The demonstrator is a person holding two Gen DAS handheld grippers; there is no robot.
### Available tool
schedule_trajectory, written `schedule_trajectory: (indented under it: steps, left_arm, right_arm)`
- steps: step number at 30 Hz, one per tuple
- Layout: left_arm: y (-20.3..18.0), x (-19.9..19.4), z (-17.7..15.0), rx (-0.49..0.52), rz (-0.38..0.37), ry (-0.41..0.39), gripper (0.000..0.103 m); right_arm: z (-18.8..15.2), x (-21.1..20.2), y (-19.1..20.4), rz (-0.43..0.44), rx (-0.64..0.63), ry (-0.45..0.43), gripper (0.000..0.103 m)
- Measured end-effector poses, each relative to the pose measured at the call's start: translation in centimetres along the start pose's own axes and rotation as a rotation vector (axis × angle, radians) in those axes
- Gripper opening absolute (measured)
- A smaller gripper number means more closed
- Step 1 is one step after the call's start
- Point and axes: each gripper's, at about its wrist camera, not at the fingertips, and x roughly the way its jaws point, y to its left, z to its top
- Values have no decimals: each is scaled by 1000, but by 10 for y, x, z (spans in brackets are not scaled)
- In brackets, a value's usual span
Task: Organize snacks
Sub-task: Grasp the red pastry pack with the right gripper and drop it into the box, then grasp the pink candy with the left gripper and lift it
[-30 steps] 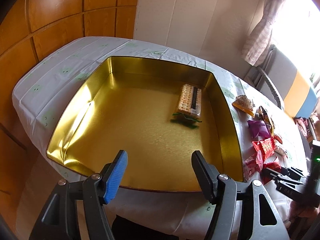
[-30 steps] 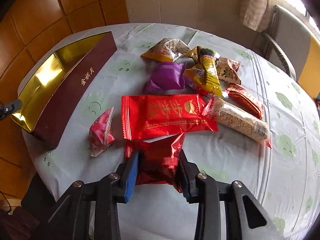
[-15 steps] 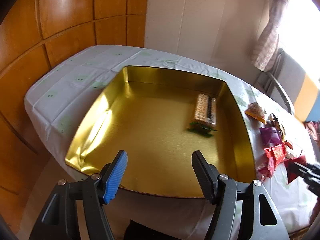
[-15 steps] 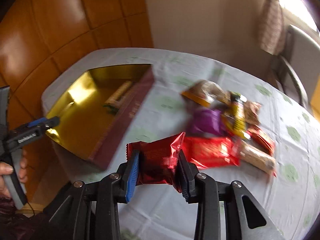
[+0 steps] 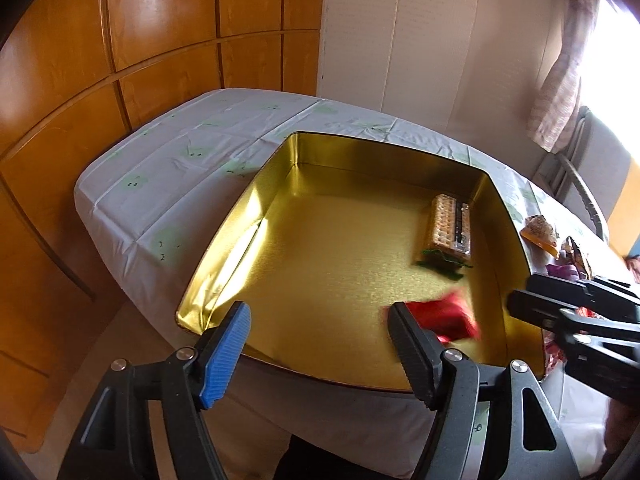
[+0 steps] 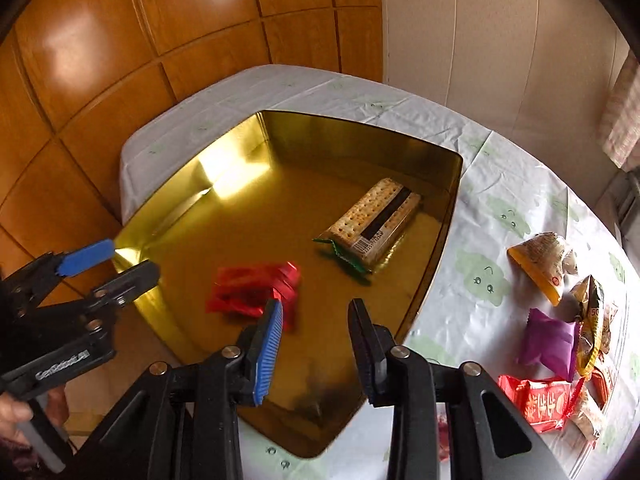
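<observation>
Half a second ago we had the red packet [image 6: 256,290] clamped in our right gripper [image 6: 316,344]; now its jaws stand apart with nothing between them, and the packet is down inside the gold box [image 6: 452,208], blurred in both views. From the right wrist view, it lies just ahead of the blue fingertip [image 6: 272,332] and a little to its left, in the near half of the box. We cannot tell whether it has settled flat on the floor of the box. Beyond it, toward the far right wall, lies the cracker pack [image 6: 374,222], well apart from the packet.

Our left gripper [image 5: 320,340] hangs over the near edge of the box [image 5: 224,236] with its jaws wide apart and empty. In that view the packet [image 5: 444,314] shows just past the black finger [image 5: 408,344], partly hidden by it, and the cracker pack [image 5: 448,224] sits farther in.

Out on the tablecloth [image 6: 480,184] to the right of the box, the other snacks lie in a cluster: an orange pouch [image 6: 542,258], a purple packet [image 6: 550,344], a yellow wrapper [image 6: 592,320] and a red bar [image 6: 540,402].
</observation>
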Motion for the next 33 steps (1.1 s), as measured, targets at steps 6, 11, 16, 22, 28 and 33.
schedule_trajectory:
  steps: [6,11,16,22,28,33]
  left_arm:
    - [5,3,-1,-8,7,6,72]
    - [1,3,-2,-2,-1,6,72]
    - [-6,-1,-1,20,-6,-3,72]
    - [-18,-7,-3,55,-15,-14,72]
    - [-36,-14,-6,118,-33,-25,72]
    - [-55,-18,-9,181,-52,-31,72]
  right_arm:
    - [-6,-7,-5,-28,10,-19,34]
    - [-14,-21,-15,-75,27,-47,37]
    - [-26,-39,-32,-121,48,-68,39]
    - [-46,-55,-59,-172,86,-70,40]
    - [-61,-72,-89,-238,118,-68,41]
    - [-70,-90,-120,-305,146,-73,41]
